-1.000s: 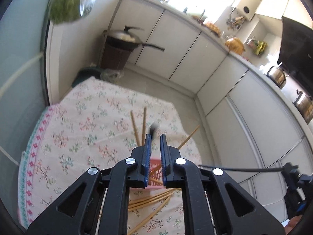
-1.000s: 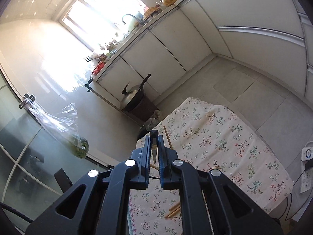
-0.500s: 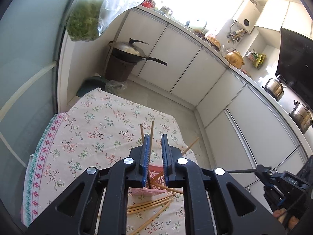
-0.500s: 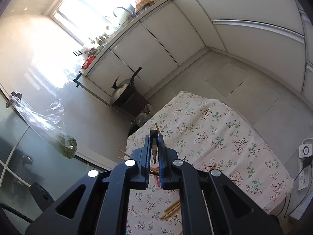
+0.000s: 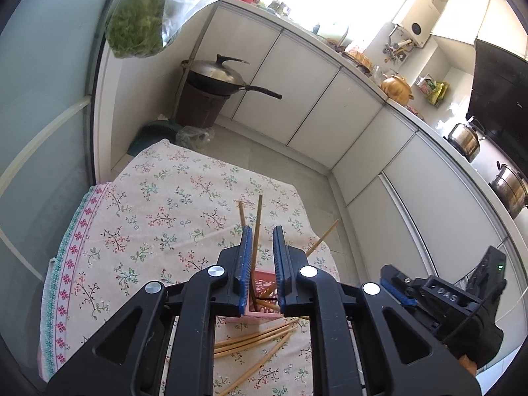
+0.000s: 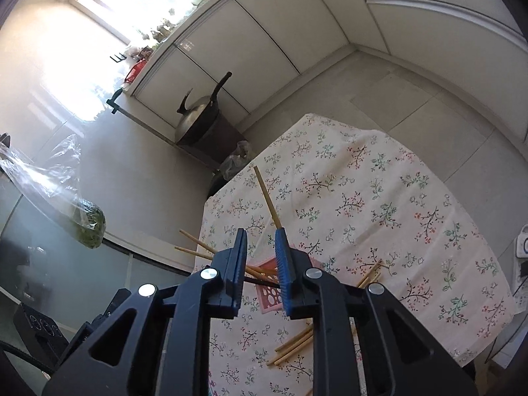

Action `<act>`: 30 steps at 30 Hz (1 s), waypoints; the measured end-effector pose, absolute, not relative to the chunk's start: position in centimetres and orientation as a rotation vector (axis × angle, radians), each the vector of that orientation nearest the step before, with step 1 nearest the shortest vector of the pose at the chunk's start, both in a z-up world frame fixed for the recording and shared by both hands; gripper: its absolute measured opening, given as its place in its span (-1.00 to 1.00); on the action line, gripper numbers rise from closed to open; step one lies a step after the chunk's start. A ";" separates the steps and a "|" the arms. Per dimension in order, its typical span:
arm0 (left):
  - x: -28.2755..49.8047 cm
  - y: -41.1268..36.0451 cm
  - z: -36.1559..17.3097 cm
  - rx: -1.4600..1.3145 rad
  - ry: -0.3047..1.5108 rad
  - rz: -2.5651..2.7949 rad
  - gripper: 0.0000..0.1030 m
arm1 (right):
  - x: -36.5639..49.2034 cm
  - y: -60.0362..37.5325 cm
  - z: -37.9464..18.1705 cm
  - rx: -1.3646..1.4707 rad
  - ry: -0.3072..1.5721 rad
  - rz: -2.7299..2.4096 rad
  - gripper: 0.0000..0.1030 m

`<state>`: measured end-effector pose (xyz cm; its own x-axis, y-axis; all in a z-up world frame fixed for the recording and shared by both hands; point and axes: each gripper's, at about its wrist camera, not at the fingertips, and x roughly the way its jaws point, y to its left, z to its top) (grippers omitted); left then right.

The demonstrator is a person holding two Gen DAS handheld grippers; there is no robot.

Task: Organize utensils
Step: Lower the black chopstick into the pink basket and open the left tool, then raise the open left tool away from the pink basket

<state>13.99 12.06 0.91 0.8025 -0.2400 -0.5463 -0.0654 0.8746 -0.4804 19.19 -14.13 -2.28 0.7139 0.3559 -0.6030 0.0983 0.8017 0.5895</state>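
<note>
Down on the table (image 5: 148, 214) with the floral cloth, near its front edge: pink perforated plastic basket (image 5: 264, 274), already bristling with a few wooden chopsticks. Plenty more loose wooden chopsticks (image 5: 257, 340) lying flat on the cloth just in front of it, fanned out and overlapping.

Left claw (image 5: 262, 231) parked right above the basket, pointing down at it. Jaws only a narrow gap apart, with one upright chopstick (image 5: 259, 214) running up between them, hugging the left-hand pad. Not pinched from both sides as far as visible, so calling that released. Lower end of that stick down inside the basket. Second stick (image 5: 242, 214) poking up just left of it, and a third (image 5: 323, 236) leaning way out to the right over the table edge.

Right claw (image 6: 262, 234) over the same basket from the other side, jaws just been opening and now clearly apart. Long pale chopstick (image 6: 266, 198) slanting up from behind the tip of the right-hand pad, not squeezed between the pads. Can't tell if it touches that pad. Two more sticks (image 6: 198, 242) jutting out past the cloth's left edge in that view.

Off in the background: lidded black wok (image 5: 214, 76) on a dark stand, and a clear bag of greens (image 5: 138, 29) hanging by the glass door.
</note>
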 end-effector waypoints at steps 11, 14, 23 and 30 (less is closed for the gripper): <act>13.1 9.0 1.7 -0.411 0.623 -0.108 -0.57 | 15.4 -14.5 -0.5 0.456 0.708 0.085 -0.29; 12.9 7.9 1.7 -0.367 0.628 -0.100 -0.47 | 14.5 -14.2 -0.3 0.396 0.686 0.067 -0.19; 11.0 6.2 1.6 -0.270 0.591 -0.045 0.34 | 11.1 -13.7 0.7 0.238 0.592 -0.021 0.32; 10.0 5.4 1.7 -0.213 0.563 -0.020 0.53 | 9.2 -13.9 0.6 0.171 0.558 -0.081 0.48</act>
<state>9.98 5.45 1.65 0.8461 -0.0766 -0.5275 -0.0399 0.9777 -0.2060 9.16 -13.86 0.63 0.8458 -0.0302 -0.5327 0.1228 0.9826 0.1392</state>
